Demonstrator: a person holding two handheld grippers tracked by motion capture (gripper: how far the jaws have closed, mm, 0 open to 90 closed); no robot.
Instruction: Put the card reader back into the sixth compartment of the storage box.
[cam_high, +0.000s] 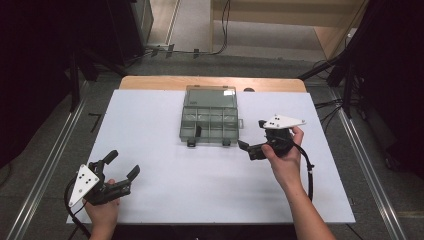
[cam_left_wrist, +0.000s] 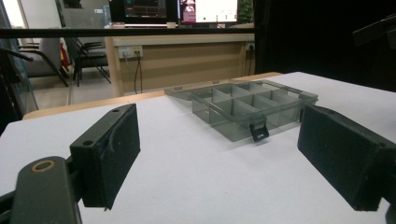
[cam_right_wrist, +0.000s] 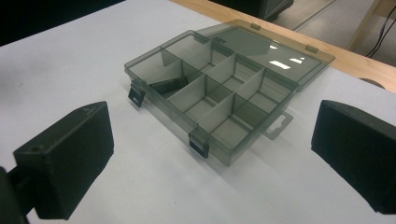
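A clear grey compartment box (cam_high: 183, 131) lies open at the far middle of the white table (cam_high: 150, 130), its lid (cam_high: 210, 96) folded back flat. A small black piece (cam_high: 197, 131) lies in the front left compartment, seen also as the black piece (cam_right_wrist: 168, 86) in the right gripper view. Two black latches (cam_right_wrist: 136, 95) hang off the front wall of the box (cam_right_wrist: 173, 125). My right gripper (cam_high: 251, 134) is open just right of the box, with nothing between its jaws. My left gripper (cam_high: 124, 163) is open near the front left corner, well short of the box (cam_left_wrist: 233, 128).
The table's wooden far edge (cam_high: 210, 82) shows behind the lid. Metal rails (cam_high: 45, 165) run along the floor on both sides. Cables (cam_high: 310, 175) trail from the grippers. Bare white surface lies between the box and the front edge.
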